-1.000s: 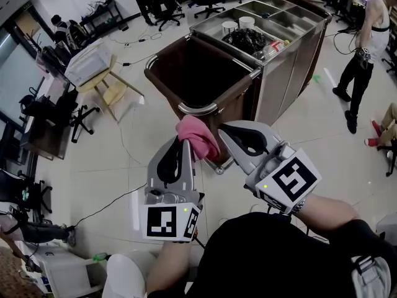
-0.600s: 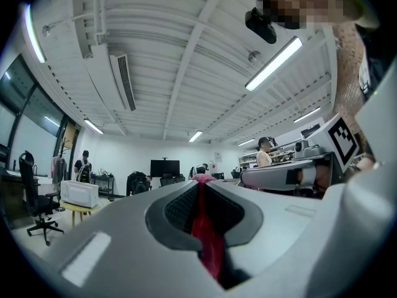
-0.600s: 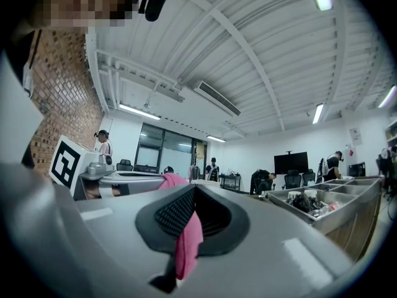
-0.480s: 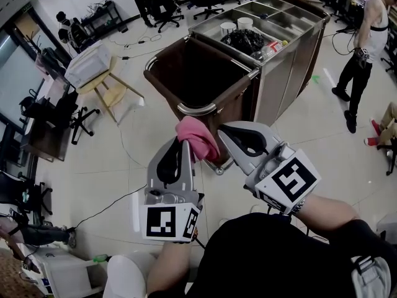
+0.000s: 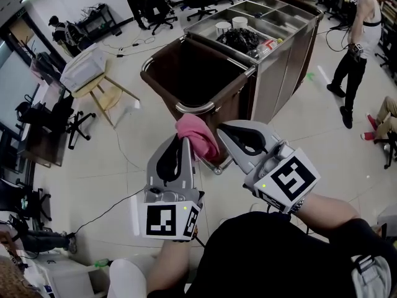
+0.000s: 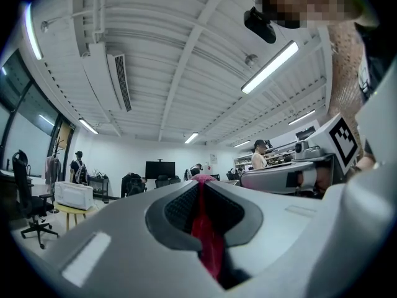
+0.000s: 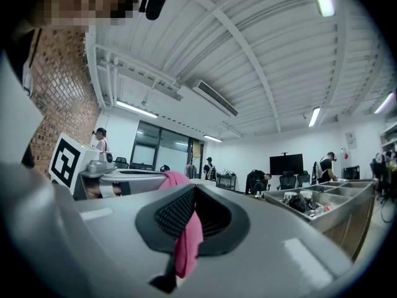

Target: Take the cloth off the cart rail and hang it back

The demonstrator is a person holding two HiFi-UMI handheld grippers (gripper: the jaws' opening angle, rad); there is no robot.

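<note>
A pink cloth [image 5: 197, 135] is bunched up in the air between my two grippers, just in front of the cart's curved steel rail [image 5: 193, 107]. In the head view my left gripper [image 5: 184, 141] is shut on the cloth's left side. My right gripper [image 5: 221, 131] is shut on its right side. In the left gripper view a strip of the cloth [image 6: 205, 231] runs down the seam of the closed jaws of the left gripper [image 6: 200, 184]. In the right gripper view a fold of the cloth [image 7: 187, 239] hangs from the closed jaws of the right gripper [image 7: 194, 189].
The cart [image 5: 291, 48] stands ahead with a brown bag [image 5: 197, 73] and steel bins [image 5: 263, 14] holding clutter. A wooden stool with a white box [image 5: 87, 67] stands at left, with office chairs and floor cables around it. A person [image 5: 355, 48] stands at right.
Both grippers and the cloth have kept still. The head view has drifted slightly, so the cart sits a little higher and further left in the picture.
</note>
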